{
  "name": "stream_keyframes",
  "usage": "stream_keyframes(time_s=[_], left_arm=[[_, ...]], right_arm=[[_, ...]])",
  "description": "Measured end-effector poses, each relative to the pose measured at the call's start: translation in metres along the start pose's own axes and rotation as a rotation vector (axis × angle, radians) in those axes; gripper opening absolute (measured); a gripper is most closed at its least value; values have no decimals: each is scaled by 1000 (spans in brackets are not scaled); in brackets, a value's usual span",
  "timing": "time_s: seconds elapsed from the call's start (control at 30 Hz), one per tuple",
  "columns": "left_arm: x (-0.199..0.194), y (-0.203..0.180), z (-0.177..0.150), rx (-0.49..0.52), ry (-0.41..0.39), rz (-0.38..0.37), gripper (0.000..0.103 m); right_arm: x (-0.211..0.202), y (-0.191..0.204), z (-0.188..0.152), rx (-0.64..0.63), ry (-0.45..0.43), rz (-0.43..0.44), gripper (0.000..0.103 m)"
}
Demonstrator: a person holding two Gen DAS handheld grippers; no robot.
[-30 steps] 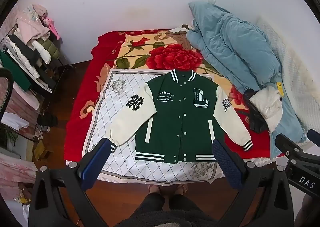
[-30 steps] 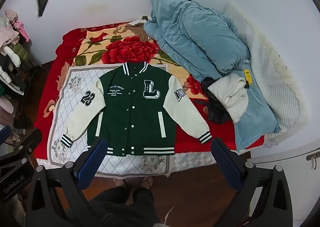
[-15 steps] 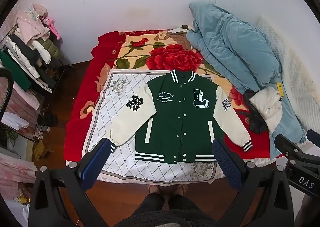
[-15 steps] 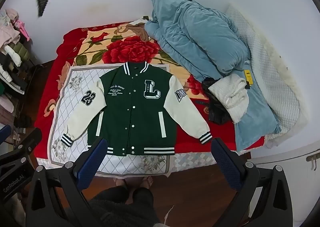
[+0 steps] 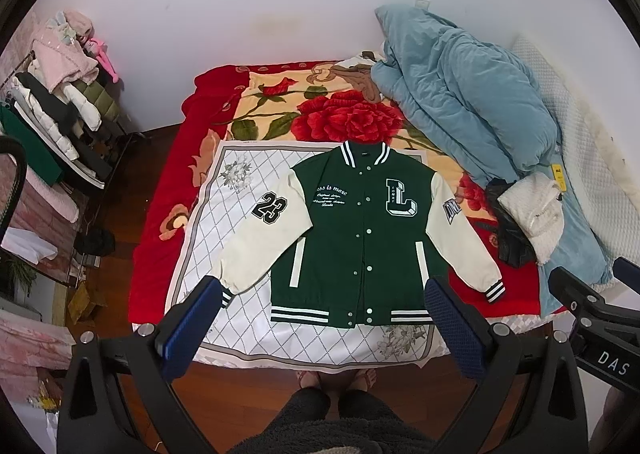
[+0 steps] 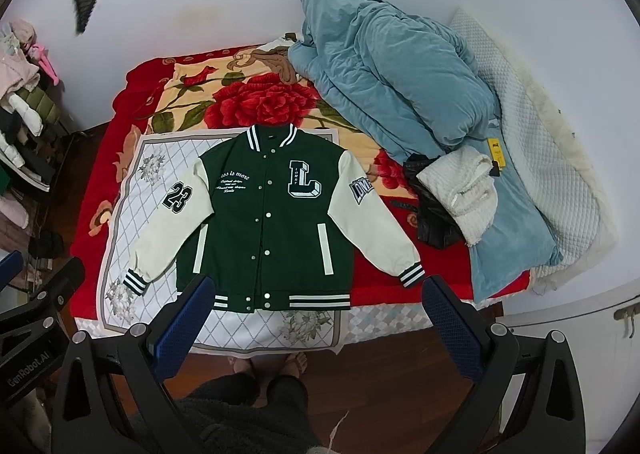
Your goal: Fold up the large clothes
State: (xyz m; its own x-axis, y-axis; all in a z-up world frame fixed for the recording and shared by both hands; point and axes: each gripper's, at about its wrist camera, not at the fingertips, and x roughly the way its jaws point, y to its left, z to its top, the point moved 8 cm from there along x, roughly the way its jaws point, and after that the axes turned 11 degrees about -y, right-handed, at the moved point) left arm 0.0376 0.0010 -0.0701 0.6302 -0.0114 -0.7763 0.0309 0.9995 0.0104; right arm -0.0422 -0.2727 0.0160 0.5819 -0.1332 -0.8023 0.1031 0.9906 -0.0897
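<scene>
Both hand-held grippers, left (image 5: pixel 320 322) and right (image 6: pixel 316 318), are hovering wide open and gripping nothing above the bed's (image 5: pixel 160 238) near edge. Lying flat, snapped shut, front up on the white quilted cloth (image 5: pixel 248 318) is the green varsity jacket (image 5: pixel 360 238). Folding isn't underway; I reckon a sleeve cuff is needing the first pinch.

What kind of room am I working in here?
Most likely a bedroom. The green varsity jacket lies spread flat on a bed with a red rose blanket, a bunched blue quilt sits by the wall, and a clothes rack stands at the left.
</scene>
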Motion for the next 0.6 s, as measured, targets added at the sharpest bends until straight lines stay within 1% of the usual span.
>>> stream_keyframes(time_s=[0.6], left_arm=[[0, 0, 0, -1, -3, 1, 103]], right_arm=[[-1, 0, 1, -5, -2, -3, 103]])
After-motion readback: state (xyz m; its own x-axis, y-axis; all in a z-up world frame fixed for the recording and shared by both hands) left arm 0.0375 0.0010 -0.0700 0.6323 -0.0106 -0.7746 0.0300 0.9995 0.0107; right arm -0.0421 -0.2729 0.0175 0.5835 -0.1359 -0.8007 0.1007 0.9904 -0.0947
